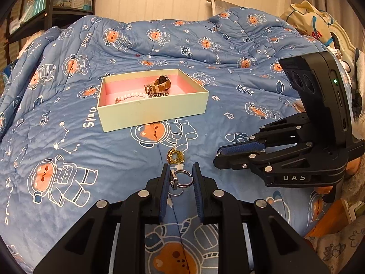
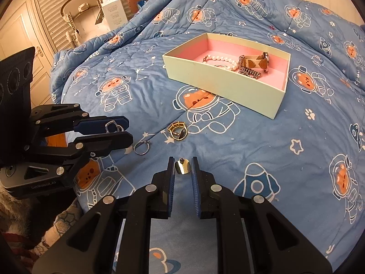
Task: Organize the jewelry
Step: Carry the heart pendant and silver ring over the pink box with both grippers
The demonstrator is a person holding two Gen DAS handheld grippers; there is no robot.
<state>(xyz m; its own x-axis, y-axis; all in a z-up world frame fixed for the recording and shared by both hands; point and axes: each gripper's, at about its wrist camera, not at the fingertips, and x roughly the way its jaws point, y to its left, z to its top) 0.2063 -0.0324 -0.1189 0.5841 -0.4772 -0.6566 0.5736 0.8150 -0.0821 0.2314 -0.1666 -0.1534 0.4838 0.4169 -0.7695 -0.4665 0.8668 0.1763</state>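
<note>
A pale green box (image 1: 155, 114) (image 2: 228, 86) with a pink lining lies on the blue quilt. It holds a pearl bracelet (image 2: 220, 60), a chain bracelet (image 2: 249, 71) and a tan-strapped watch (image 2: 255, 62). My left gripper (image 1: 181, 173) (image 2: 127, 130) is shut on a silver ring (image 1: 183, 179) (image 2: 113, 125), held just above the quilt. My right gripper (image 2: 183, 169) (image 1: 217, 157) is shut on a small gold stud earring (image 2: 182, 166). A gold openwork piece (image 1: 175, 156) (image 2: 178, 131) lies on the quilt between the grippers and the box. A second silver ring (image 2: 141, 148) lies under the left gripper.
The astronaut-bear quilt (image 1: 68, 125) covers the whole bed. Black shelves (image 1: 45, 11) with baskets stand at the far left corner, and bags (image 1: 308, 18) sit at the far right. A white carton (image 2: 113, 6) and louvred doors lie beyond the bed's edge.
</note>
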